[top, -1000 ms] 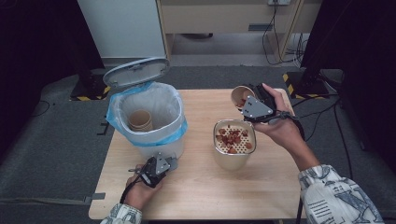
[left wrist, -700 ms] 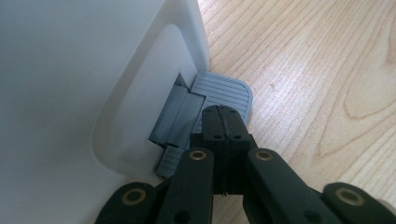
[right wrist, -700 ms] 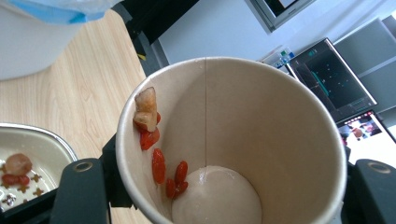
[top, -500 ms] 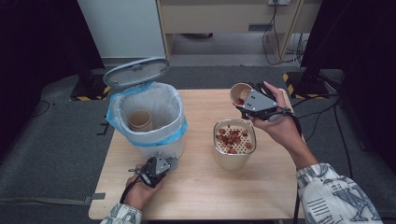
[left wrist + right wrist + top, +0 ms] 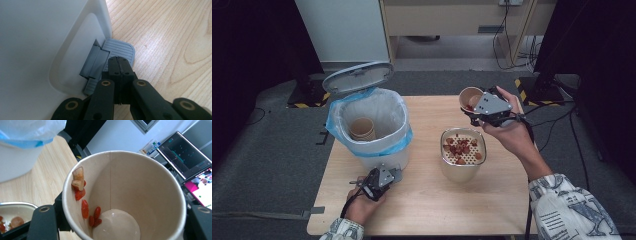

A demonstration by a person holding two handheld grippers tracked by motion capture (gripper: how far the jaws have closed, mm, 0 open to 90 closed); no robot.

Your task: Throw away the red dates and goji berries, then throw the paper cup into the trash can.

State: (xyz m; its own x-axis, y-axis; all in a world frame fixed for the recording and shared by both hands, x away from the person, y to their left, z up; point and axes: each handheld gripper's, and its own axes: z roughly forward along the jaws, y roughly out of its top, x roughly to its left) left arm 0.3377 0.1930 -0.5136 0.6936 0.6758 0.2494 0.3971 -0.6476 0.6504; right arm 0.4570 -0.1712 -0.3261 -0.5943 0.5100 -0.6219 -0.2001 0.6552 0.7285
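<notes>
Right gripper (image 5: 482,111): clamped on paper cup (image 5: 470,98), now tipped further toward strainer (image 5: 463,150); residue clings inside. Left gripper (image 5: 371,184): jaws pressed together, holding bin pedal (image 5: 119,50) down.

Two paper cups (image 5: 470,96) (image 5: 362,128), one bin (image 5: 371,120), one strainer (image 5: 463,148).

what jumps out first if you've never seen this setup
The paper cup clamped in the right gripper, tipped above the strainer pot, with red bits stuck to its inner wall. At the table's left, the lined bin stands open, a cup inside, the left gripper shut on its pedal.
</notes>
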